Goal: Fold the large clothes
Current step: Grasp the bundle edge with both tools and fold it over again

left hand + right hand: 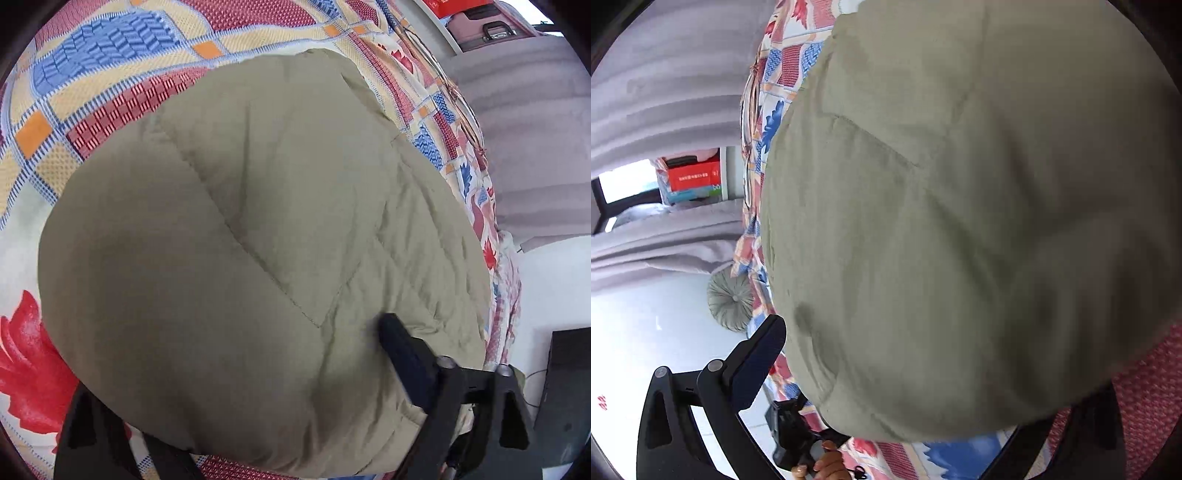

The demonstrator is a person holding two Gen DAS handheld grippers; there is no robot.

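Left wrist view: a bulky olive quilted garment [258, 221] lies bunched on a bed under a patterned bedspread [110, 74] of red, blue and orange blocks. The left tongs [240, 373] straddle its near edge, one dark finger [402, 354] lying on top of the padding, the other low at the bedspread side; whether they pinch the cloth cannot be told. In the right wrist view the garment [960, 221] swells across the right tongs [942, 369], their visible finger [757, 362] beside its edge, grip unclear. Below, a hand [827, 465] holds the other tool. Grey curtains [665, 92] hang beyond the bed.
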